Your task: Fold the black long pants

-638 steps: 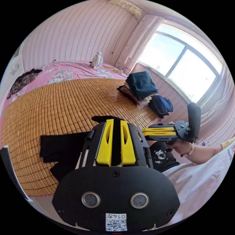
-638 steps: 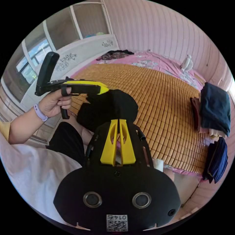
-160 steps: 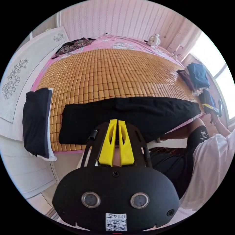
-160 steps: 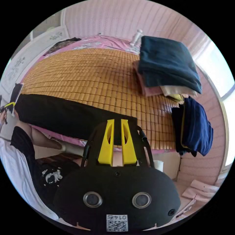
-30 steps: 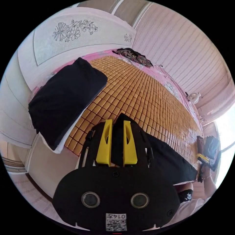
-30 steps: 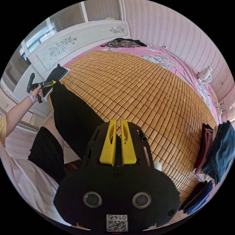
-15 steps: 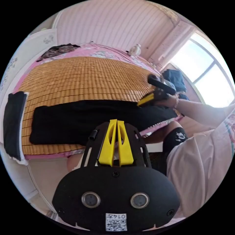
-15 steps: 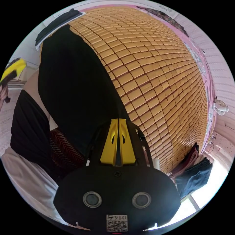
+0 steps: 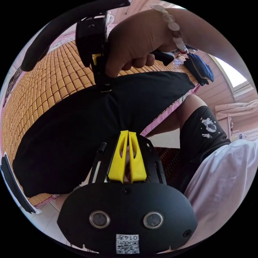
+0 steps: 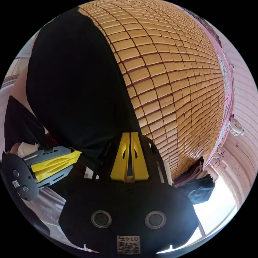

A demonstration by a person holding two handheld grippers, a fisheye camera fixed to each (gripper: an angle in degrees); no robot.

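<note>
We find the black long pants (image 9: 80, 126) lying as a long flat band along the near edge of the bamboo mat (image 10: 172, 75) on the bed.

The left hand-held gripper (image 9: 128, 133) hangs just off the near edge of the pants, beside the person's knee; its yellow jaws are pressed together with nothing between them.

The right hand-held gripper (image 10: 130, 134) points down at the far edge of the pants, where cloth meets mat. Its jaws are together; we cannot tell whether any cloth is caught. In the left gripper view the person's hand (image 9: 134, 43) grips it above the pants.

Folded clothes (image 10: 200, 185) lie at the mat's right end.
</note>
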